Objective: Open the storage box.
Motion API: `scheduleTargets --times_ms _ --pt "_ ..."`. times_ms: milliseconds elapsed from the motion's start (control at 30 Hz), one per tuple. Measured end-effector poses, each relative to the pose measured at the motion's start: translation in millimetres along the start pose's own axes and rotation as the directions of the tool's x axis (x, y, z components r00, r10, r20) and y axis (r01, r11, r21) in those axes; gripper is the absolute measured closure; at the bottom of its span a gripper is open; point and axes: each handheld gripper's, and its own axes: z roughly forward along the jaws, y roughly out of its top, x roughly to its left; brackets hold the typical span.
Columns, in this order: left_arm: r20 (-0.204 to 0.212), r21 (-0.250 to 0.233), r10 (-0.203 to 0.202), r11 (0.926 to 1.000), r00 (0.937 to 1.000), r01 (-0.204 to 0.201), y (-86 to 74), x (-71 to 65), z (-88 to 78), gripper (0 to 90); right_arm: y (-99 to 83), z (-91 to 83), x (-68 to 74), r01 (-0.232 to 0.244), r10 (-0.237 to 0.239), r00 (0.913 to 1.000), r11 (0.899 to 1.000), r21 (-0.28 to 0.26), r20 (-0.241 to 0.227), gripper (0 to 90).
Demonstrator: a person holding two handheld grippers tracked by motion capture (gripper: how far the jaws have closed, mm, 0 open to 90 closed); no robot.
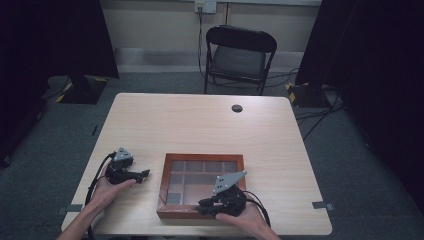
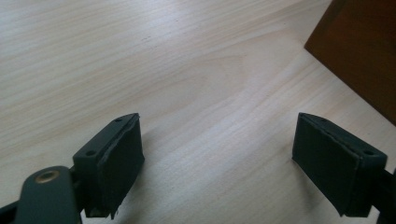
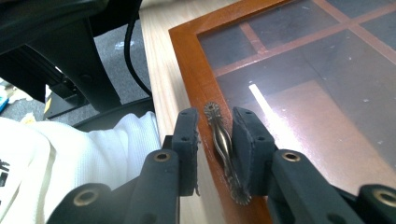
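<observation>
Table: pale wood table under us, a black chair beyond it.
Box: our glass-lidded wooden box sits at the near edge, lid down.
Handle: its brass handle lies on the front frame.
Right gripper: we straddle that handle, jaws narrow, not yet pinching.
Left gripper: spread wide over bare wood, just beside the box.

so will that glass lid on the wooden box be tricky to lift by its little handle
Probably somewhat. The lid looks rigid, a wooden frame around glass panes, so likely heavy for its size and breakable if dropped. The handle is a slim, smooth metal bar, so the right claw straddling it could slip.
</observation>
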Motion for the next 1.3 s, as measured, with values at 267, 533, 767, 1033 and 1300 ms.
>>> scheduleTargets --times_ms 267,533,767,1033,1300 --pt "0.027 -0.039 0.002 0.9992 0.9996 -0.001 2.8 -4.4 -7.6 17.7 -1.2 -2.2 -2.7 0.006 -0.006 0.9997 1.000 0.004 0.023 79.1" --pt "0.039 -0.064 0.021 0.9978 0.9990 -0.018 8.2 -11.6 -15.7 18.8 -0.2 -1.9 -1.0 0.042 -0.042 0.9988 0.999 0.012 0.023 81.9" --pt "0.083 -0.068 0.031 0.9973 0.9961 -0.026 12.3 -19.2 -17.8 18.7 3.0 -2.5 -1.1 0.044 -0.044 0.9989 0.999 0.024 0.016 82.4" --pt "0.114 -0.075 0.053 0.9962 0.9921 -0.044 15.5 -29.2 -21.1 18.7 13.7 -15.4 -2.0 0.036 -0.036 0.9993 0.999 -0.026 -0.006 82.5" --pt "0.162 -0.105 0.108 0.9902 0.9809 -0.091 19.3 -42.9 -25.7 18.9 24.4 -22.3 -3.2 0.030 -0.030 0.9994 0.999 -0.020 -0.016 82.6"
